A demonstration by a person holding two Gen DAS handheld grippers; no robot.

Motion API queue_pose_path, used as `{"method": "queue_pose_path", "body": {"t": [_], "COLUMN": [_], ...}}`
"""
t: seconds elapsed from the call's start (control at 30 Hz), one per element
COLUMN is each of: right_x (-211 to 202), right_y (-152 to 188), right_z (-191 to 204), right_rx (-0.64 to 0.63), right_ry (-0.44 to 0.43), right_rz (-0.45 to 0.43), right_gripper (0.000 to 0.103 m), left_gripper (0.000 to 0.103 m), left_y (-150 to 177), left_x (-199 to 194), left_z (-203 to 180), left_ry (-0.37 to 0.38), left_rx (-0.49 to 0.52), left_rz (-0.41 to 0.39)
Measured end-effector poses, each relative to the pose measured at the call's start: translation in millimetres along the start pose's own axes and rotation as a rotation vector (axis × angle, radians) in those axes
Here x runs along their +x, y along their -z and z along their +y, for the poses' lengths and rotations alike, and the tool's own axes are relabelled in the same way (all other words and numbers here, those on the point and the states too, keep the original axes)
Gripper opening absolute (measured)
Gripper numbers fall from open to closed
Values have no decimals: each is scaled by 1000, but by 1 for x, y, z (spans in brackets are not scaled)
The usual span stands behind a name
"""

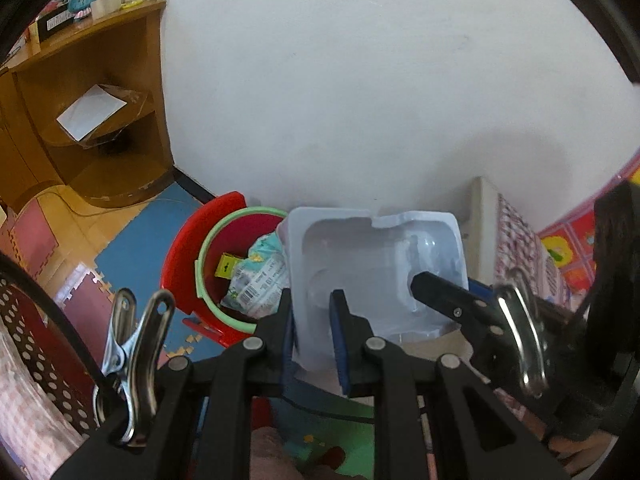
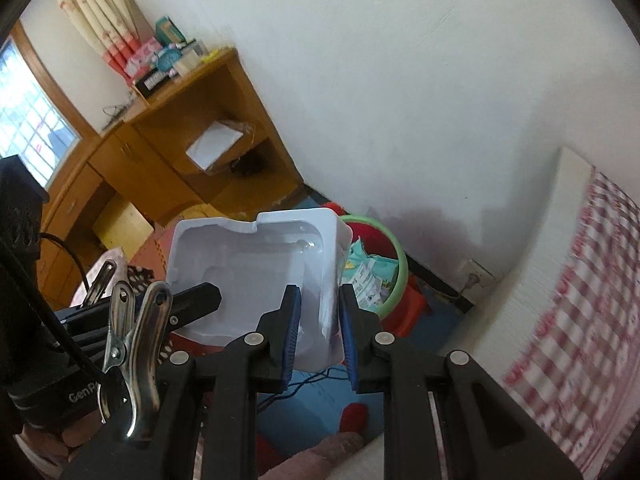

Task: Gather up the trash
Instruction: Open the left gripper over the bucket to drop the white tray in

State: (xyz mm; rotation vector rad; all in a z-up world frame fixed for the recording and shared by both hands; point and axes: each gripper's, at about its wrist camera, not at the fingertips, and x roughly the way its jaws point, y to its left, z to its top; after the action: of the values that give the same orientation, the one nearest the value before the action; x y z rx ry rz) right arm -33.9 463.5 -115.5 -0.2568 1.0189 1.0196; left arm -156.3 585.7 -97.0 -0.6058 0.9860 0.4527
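A white moulded plastic tray (image 1: pixel 372 264) hangs in the air between both grippers, tilted up. My left gripper (image 1: pixel 314 332) is shut on its near left edge. The right gripper (image 1: pixel 448 300) comes in from the right and grips the tray's other side. In the right wrist view the same tray (image 2: pixel 248 264) is pinched at its right wall by my right gripper (image 2: pixel 319 332), and the left gripper (image 2: pixel 192 304) holds its left edge. Just beyond the tray stands a red bin with a green rim (image 1: pixel 208 272), (image 2: pixel 396 276), holding a printed wrapper (image 1: pixel 260 280) and other scraps.
A wooden corner shelf (image 1: pixel 100 120) stands against the white wall at the left, with a paper sheet (image 1: pixel 92 112) on it. Foam play mats (image 1: pixel 128 248) cover the floor. A bed with a red checked cover (image 2: pixel 580 300) lies on the right.
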Motion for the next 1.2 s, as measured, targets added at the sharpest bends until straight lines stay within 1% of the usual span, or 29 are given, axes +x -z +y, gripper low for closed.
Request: {"method": "queue_pose_path", "body": {"t": [0.13,0.4,0.63,0.77,1.0,1.2], "right_x": [38,109,172,203,235,249], "right_y": [-16,-40,-46,-49,-51,-49], "right_z": [4,1,-8,-15,-30,-38], "right_rx": [-26,-34,-30,-23,28,37], "right_ry": [23,61,96,115,117,130], "right_rz": [76,189,271,303,336,356], "right_gripper": [21,21,21,22,22,22], "left_gripper": [18,18,18,18,18,19], "left_y": [-7,-22,-27,-30,-30,-30], "left_x": [24,83,134,162,196,215], "left_z": [16,49,74,85,94,95], "left_ry": [-2,22,37,55,66,57], "left_rx": [-15,-65,-93,-109,-109,-85], "left_rz": [9,70,121,154,186,205]}}
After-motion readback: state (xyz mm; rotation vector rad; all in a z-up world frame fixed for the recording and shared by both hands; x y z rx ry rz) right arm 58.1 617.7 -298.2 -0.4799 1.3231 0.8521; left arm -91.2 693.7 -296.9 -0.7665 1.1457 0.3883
